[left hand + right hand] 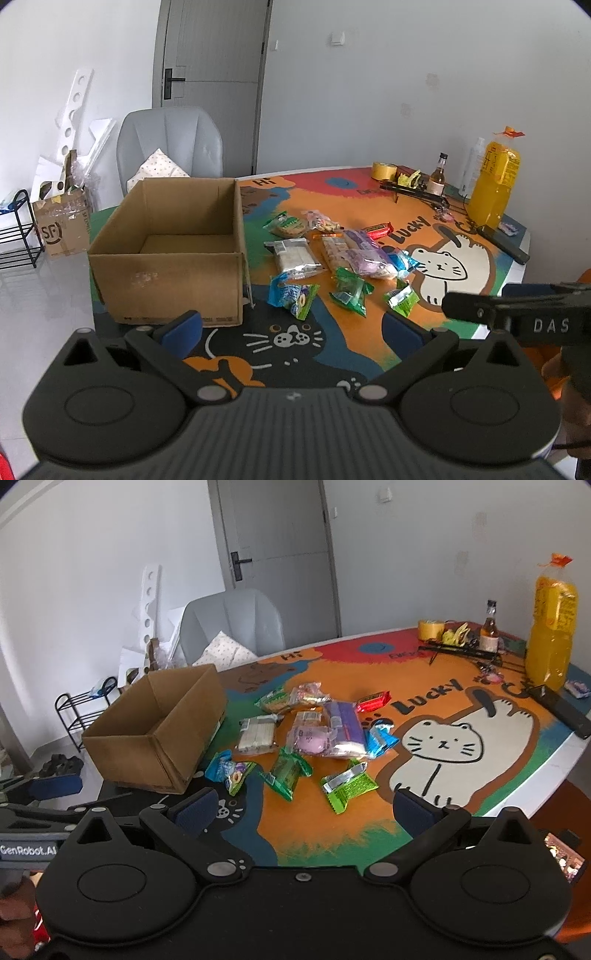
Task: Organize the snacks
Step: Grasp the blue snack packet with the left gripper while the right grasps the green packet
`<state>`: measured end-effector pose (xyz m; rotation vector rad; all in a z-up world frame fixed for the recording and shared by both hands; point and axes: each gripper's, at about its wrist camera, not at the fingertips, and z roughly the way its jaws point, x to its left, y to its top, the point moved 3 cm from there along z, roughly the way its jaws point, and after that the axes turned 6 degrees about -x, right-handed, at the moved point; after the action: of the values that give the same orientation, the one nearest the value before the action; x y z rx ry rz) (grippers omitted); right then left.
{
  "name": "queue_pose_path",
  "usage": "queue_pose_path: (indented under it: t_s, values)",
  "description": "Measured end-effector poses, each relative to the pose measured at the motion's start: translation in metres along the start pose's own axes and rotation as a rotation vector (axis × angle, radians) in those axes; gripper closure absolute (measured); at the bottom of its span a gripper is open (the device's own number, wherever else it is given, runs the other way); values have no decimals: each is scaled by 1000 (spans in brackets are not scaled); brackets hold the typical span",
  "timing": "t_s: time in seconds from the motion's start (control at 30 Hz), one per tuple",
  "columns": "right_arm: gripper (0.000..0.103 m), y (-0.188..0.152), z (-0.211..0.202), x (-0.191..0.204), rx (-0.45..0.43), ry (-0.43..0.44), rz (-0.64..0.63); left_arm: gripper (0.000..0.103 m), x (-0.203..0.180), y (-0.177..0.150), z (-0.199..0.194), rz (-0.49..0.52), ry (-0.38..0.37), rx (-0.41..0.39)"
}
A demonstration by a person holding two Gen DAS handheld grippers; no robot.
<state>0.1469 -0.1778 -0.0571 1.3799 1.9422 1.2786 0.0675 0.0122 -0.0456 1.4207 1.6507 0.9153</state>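
Observation:
An open, empty cardboard box (166, 258) stands on the left of the colourful cat-print table (332, 354); it also shows in the right wrist view (155, 734). Several snack packets lie in a loose pile (332, 258) to its right, among them a blue-green packet (293, 295), a green packet (351, 291), a purple packet (341, 727) and a red bar (373, 700). My left gripper (291, 328) is open and empty, near the table's front edge. My right gripper (303, 806) is open and empty, just short of the nearest green packet (349, 786).
A big orange juice bottle (495, 181), a small brown bottle (437, 177), a tape roll (384, 171) and a black remote (502, 243) sit at the table's far right. A grey chair (170, 147) stands behind the box. A black rack (18, 229) stands on the floor at left.

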Motion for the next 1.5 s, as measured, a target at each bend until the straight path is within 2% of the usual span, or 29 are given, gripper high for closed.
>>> queue_pose_path:
  t_s: [0.2, 0.43, 0.57, 0.7, 0.8, 1.07, 1.33, 1.5]
  values:
    - [0, -7, 21, -9, 15, 19, 14, 0, 1, -7, 23, -20, -6, 9]
    - [1, -12, 45, -28, -16, 45, 48, 2, -2, -11, 52, -27, -13, -2]
    - [9, -14, 60, -38, -16, 62, 71, 6, -6, -10, 67, -11, -6, -27]
    - [23, -20, 78, -48, 12, 65, 78, 16, -5, -10, 87, -30, -7, 4]
    - [27, -22, 89, -57, 28, 67, 92, 20, -7, -12, 99, -30, -11, 13]
    - [27, -25, 110, -65, 45, 75, 105, 28, -8, -12, 123, -46, -17, 20]
    - [28, -23, 126, -63, 49, 69, 73, 29, -3, -15, 145, -55, 44, 17]
    - [30, -23, 131, -60, 44, 68, 42, 29, -3, -24, 161, -44, 59, 66]
